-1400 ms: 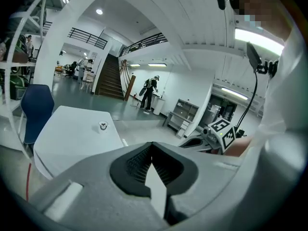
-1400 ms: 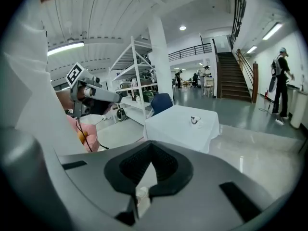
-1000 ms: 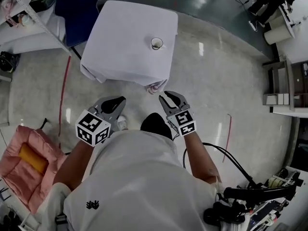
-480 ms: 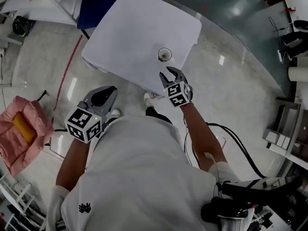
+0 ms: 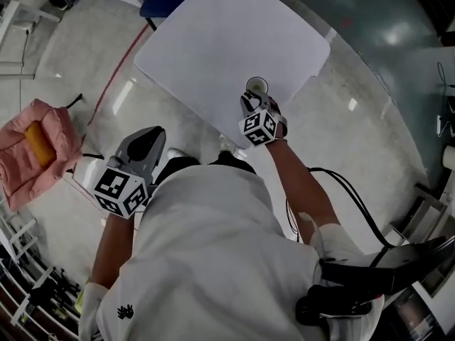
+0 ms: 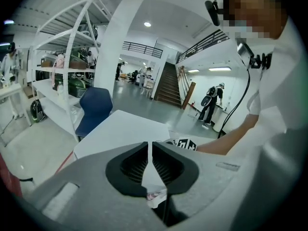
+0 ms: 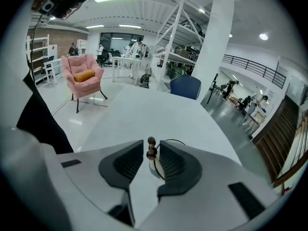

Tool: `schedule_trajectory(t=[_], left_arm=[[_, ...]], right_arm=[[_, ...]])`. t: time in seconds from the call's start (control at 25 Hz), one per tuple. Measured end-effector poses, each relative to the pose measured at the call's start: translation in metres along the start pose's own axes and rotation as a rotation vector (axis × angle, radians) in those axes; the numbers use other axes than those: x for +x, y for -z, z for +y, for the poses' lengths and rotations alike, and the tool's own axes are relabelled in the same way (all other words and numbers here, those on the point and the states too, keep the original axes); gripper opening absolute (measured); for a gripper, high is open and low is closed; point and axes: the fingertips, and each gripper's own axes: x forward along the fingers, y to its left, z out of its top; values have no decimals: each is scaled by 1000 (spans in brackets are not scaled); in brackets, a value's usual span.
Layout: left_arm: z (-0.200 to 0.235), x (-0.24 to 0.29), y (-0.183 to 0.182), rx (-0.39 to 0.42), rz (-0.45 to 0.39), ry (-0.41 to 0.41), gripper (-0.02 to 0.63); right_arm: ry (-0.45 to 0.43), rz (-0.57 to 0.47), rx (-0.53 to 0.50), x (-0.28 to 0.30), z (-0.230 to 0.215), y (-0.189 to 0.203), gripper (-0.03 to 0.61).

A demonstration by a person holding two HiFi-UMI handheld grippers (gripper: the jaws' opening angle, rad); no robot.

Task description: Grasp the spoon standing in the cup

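A small white cup (image 5: 257, 85) stands near the front right edge of the white table (image 5: 227, 41). In the right gripper view, the spoon (image 7: 151, 148) rises from the cup (image 7: 171, 142), its brown beaded handle top between the jaws. My right gripper (image 5: 254, 101) (image 7: 151, 146) is right at the cup. Its jaws are closing around the handle, with a thin gap still showing on each side. My left gripper (image 5: 153, 131) (image 6: 152, 146) hangs low off the table's front edge, its jaw tips together and holding nothing.
A pink armchair (image 5: 35, 144) (image 7: 84, 76) stands on the floor to the left. A blue chair (image 6: 96, 107) (image 7: 185, 86) sits at the table's far side. Black cables (image 5: 341, 190) run over the floor at the right. White shelving (image 7: 178, 57) rises beyond the table.
My right gripper has gone forward from beside my body to the cup on the table, and the spoon handle now sits between its jaws. The left gripper has stayed low.
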Motion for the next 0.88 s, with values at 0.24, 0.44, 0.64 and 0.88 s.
schedule_trajectory(t=[0.24, 0.44, 0.64, 0.88], left_arm=[[15, -3, -4, -17, -9, -54, 14], [27, -7, -10, -3, -27, -50, 14], [36, -17, -12, 9, -57, -11, 14], [55, -43, -16, 27, -93, 34, 14]], right_arm=[[21, -4, -37, 5, 1, -6, 52], [29, -8, -28, 2, -3, -11, 49], [57, -31, 45, -16, -10, -24, 48], [141, -62, 83, -48, -15, -56, 48]])
